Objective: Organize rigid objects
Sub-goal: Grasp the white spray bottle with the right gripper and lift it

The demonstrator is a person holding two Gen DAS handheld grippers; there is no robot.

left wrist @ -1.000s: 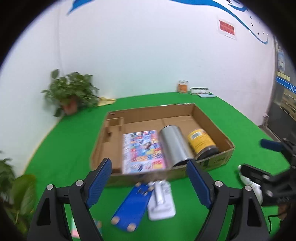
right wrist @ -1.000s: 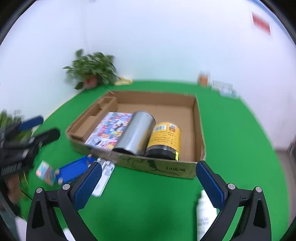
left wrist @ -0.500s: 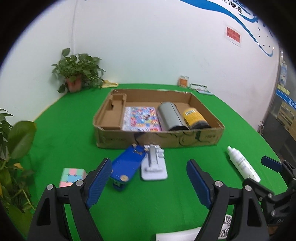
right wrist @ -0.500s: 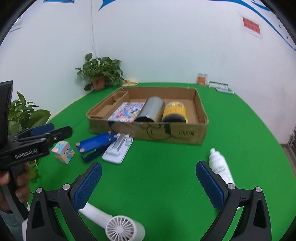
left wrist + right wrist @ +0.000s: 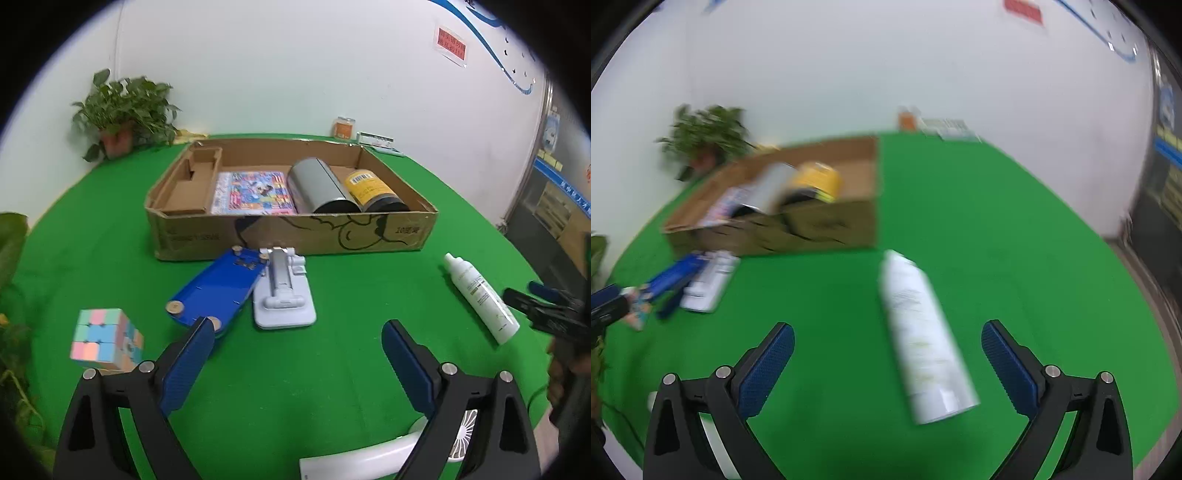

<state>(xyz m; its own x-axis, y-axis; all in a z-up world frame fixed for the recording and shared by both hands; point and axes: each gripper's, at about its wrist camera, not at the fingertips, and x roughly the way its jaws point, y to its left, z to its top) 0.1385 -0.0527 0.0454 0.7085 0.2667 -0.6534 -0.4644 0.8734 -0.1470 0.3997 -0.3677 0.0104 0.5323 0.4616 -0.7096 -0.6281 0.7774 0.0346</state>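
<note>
Rigid objects are about half sorted, by the look of it: three already lie in the cardboard box (image 5: 295, 236), namely a colourful booklet (image 5: 255, 192), a silver cylinder (image 5: 321, 190) and a yellow-labelled can (image 5: 373, 190), set side by side against the box's near wall. The box's far half and its left insert are bare, so you have room.

You still have five things outside the box, on the green table (image 5: 332, 369). A blue flat device (image 5: 214, 284) and a pale grey stand (image 5: 282, 295) lie just in front of the box's near wall, touching each other. A pastel puzzle cube (image 5: 105, 339) sits further out from the box's near-left corner. A white spray bottle (image 5: 921, 339) lies on its side off the box's near-right corner. A white handheld fan (image 5: 391, 450) is furthest from the box, partly hidden beneath your left gripper (image 5: 295, 365).

Your left gripper holds nothing; its jaws stand wide and have just been opening further. Your right gripper (image 5: 886, 369) has just been narrowing slightly, yet its pads are well apart, with the bottle's base end between them and untouched. That view is blurred, but the bottle looks like your next pick.
</note>
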